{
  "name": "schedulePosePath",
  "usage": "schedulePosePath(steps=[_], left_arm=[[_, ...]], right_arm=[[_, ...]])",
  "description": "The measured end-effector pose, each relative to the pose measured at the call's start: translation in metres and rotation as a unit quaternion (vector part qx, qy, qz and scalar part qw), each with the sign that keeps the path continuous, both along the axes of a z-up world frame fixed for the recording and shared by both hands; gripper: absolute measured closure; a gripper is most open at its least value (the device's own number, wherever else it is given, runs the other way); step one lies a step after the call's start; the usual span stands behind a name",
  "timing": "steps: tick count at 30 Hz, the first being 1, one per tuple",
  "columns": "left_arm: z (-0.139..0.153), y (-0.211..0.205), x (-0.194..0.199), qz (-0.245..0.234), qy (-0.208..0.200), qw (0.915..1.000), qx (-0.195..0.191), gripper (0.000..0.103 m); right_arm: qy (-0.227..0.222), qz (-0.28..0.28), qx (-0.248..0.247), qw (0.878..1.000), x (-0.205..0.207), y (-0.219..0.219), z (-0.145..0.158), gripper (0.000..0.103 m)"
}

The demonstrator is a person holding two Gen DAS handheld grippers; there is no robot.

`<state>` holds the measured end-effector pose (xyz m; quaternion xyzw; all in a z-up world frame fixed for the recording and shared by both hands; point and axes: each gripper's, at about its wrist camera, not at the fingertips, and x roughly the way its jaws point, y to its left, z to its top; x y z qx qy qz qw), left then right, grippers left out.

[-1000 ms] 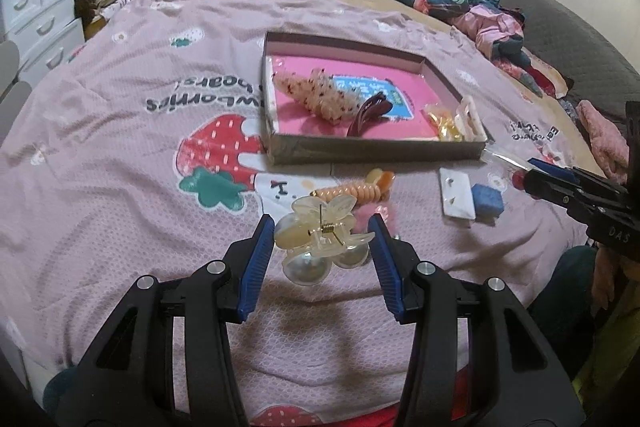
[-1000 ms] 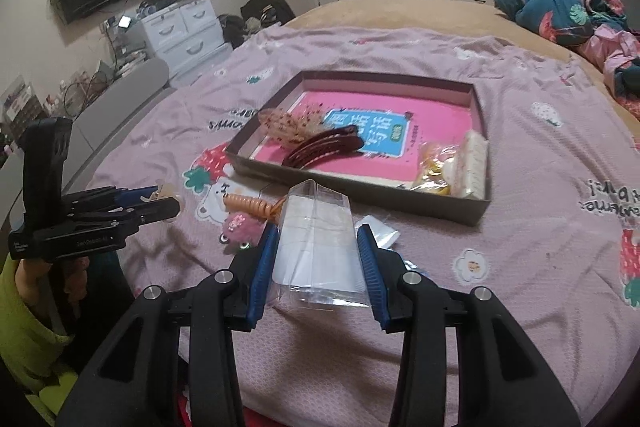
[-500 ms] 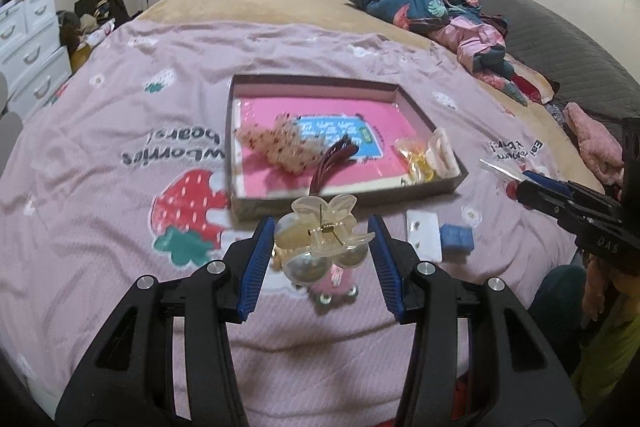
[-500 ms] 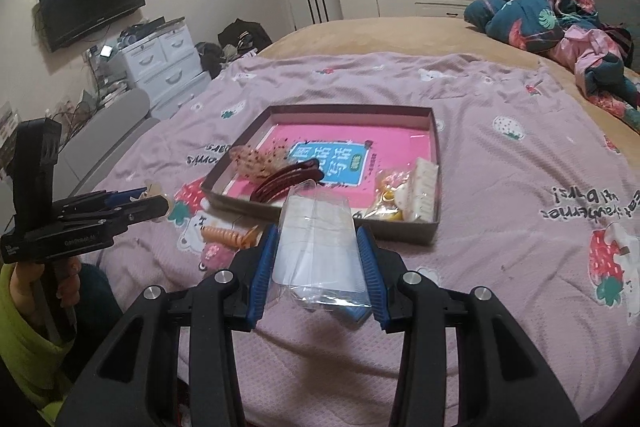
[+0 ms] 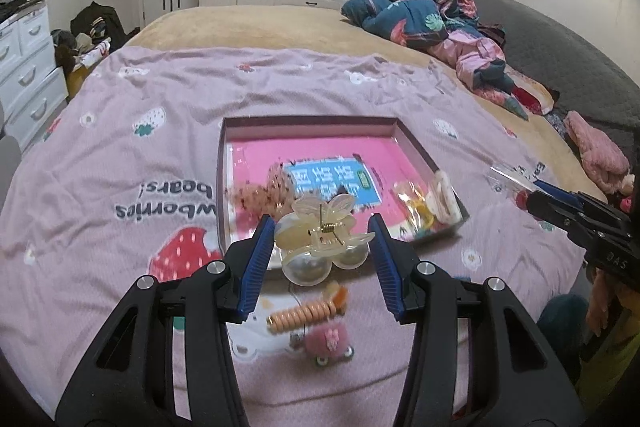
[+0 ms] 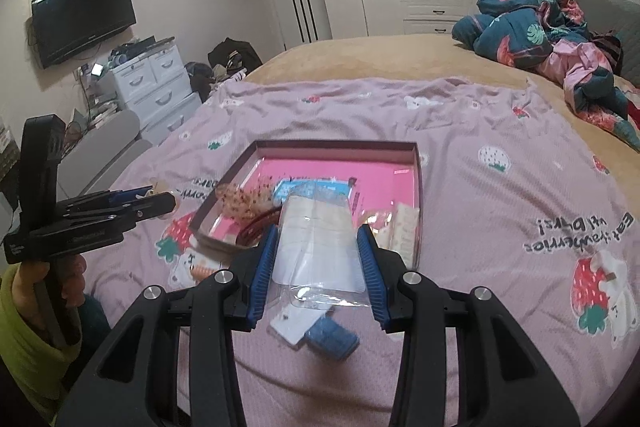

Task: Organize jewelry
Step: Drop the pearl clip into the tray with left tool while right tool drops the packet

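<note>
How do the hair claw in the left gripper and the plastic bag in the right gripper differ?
The hair claw is cream, rigid and butterfly-shaped, with a metal spring and two pearly balls; the plastic bag is clear, flat and flimsy. The claw sits small between the left gripper jaws; the bag sticks out past the right gripper tips. Both are held up above the bedspread, near the box.

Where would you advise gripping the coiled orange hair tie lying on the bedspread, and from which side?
Grip the coiled orange hair tie across its narrow width near mid-length, coming from above. It lies flat on the bedspread as a short ribbed bar, with the pink plush clip just beside it.
</note>
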<state>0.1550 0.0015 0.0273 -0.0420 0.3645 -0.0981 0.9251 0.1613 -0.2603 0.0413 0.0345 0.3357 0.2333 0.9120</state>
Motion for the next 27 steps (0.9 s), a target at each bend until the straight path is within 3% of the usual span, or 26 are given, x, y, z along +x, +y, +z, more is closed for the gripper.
schedulePosePath(steps=[18, 27], left_arm=[[-0.011, 0.016, 0.055, 0.032, 0.009, 0.9995, -0.002, 0.063], [-0.029, 0.016, 0.078, 0.03, 0.021, 0.9993, 0.0, 0.063]], right_arm=[[-0.01, -0.018, 0.0, 1.0, 0.048, 0.018, 0.012, 0.063], [0.019, -0.034, -0.018, 0.999, 0.078, 0.033, -0.016, 0.063]])
